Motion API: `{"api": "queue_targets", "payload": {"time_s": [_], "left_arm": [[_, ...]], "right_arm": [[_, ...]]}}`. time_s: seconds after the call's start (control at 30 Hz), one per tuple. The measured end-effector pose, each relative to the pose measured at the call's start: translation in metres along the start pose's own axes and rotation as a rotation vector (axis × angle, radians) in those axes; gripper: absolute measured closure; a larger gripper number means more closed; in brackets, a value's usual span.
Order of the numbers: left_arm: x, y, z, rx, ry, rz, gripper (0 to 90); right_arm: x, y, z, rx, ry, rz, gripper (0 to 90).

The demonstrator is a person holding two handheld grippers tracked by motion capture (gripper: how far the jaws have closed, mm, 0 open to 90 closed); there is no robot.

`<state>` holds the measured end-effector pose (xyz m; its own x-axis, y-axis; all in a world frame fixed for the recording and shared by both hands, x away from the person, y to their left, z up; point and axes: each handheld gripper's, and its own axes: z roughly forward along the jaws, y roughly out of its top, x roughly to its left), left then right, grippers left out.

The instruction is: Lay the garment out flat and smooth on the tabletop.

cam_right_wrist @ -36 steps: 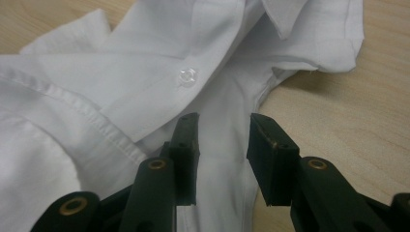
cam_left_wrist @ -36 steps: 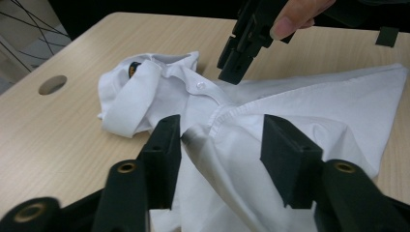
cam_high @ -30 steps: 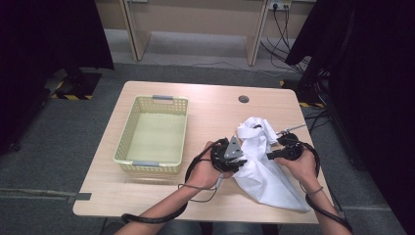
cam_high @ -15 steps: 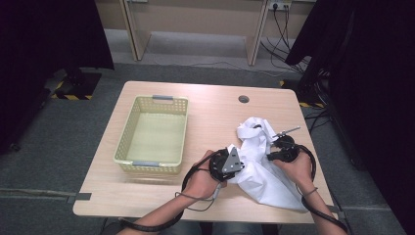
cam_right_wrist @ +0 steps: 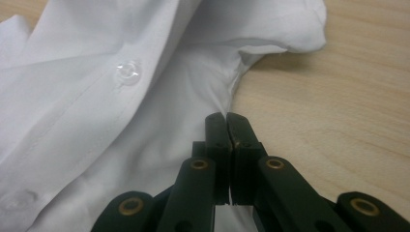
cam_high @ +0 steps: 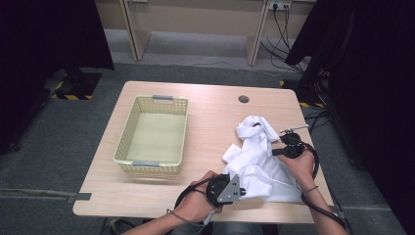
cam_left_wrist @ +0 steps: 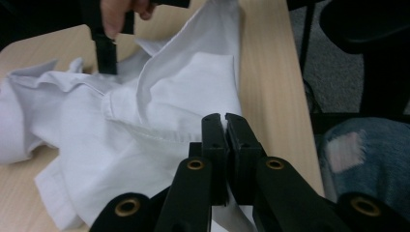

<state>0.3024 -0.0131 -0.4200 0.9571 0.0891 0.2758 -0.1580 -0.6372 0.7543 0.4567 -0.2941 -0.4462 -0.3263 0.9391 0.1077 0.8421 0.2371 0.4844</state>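
A crumpled white shirt [cam_high: 254, 164] lies on the right half of the wooden table [cam_high: 210, 117]. My left gripper [cam_high: 243, 191] is near the front edge, shut on the shirt's near hem [cam_left_wrist: 145, 130]; cloth runs under its closed jaws. My right gripper [cam_high: 275, 152] is at the shirt's right side, shut on a fold of the shirt [cam_right_wrist: 72, 72] beside a clear button [cam_right_wrist: 126, 72], and the cloth puckers at its tips. In the left gripper view the right gripper [cam_left_wrist: 105, 60] stands farther off on the shirt, held by a hand.
A pale yellow plastic basket [cam_high: 122, 142] stands on the left half of the table. A round cable hole [cam_high: 243, 99] sits near the far edge. The table's edge and a knee in jeans [cam_left_wrist: 358, 154] are close to the left gripper.
My left gripper has drawn back toward the front edge with the shirt's hem, stretching the shirt out toward the person. The right gripper has barely shifted.
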Motion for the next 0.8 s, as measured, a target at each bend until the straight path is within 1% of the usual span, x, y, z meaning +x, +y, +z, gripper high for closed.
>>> {"api": "queue_targets", "payload": {"time_s": [0.1, 0.17, 0.33, 0.43, 0.57, 0.67, 0.7, 0.8], "left_arm": [[-0.005, -0.003, 0.000, 0.020, -0.013, 0.020, 87.1], [-0.007, -0.005, -0.001, 0.042, 0.003, 0.050, 87.1], [-0.009, -0.009, -0.001, 0.058, -0.029, 0.041, 87.0], [-0.011, -0.011, -0.003, 0.067, -0.055, 0.044, 87.0], [-0.014, -0.012, -0.004, 0.059, -0.071, 0.036, 86.7], [-0.013, -0.011, -0.007, 0.040, -0.068, 0.036, 84.8], [-0.012, -0.009, -0.009, 0.031, -0.068, 0.033, 82.9], [-0.008, -0.004, -0.019, -0.021, -0.052, 0.015, 74.1]], "right_arm": [[-0.007, 0.003, 0.000, -0.005, -0.006, 0.024, 88.7], [-0.010, 0.005, 0.001, -0.005, -0.011, 0.033, 88.6], [-0.016, 0.012, -0.001, -0.010, -0.019, 0.055, 88.7], [-0.020, 0.015, -0.002, -0.019, -0.024, 0.072, 88.7], [-0.024, 0.016, -0.001, -0.016, -0.037, 0.081, 88.5], [-0.024, 0.014, 0.001, -0.006, -0.035, 0.074, 86.8], [-0.024, 0.014, 0.001, -0.006, -0.036, 0.073, 85.3], [-0.024, 0.013, -0.001, -0.008, -0.036, 0.072, 79.1]]}}
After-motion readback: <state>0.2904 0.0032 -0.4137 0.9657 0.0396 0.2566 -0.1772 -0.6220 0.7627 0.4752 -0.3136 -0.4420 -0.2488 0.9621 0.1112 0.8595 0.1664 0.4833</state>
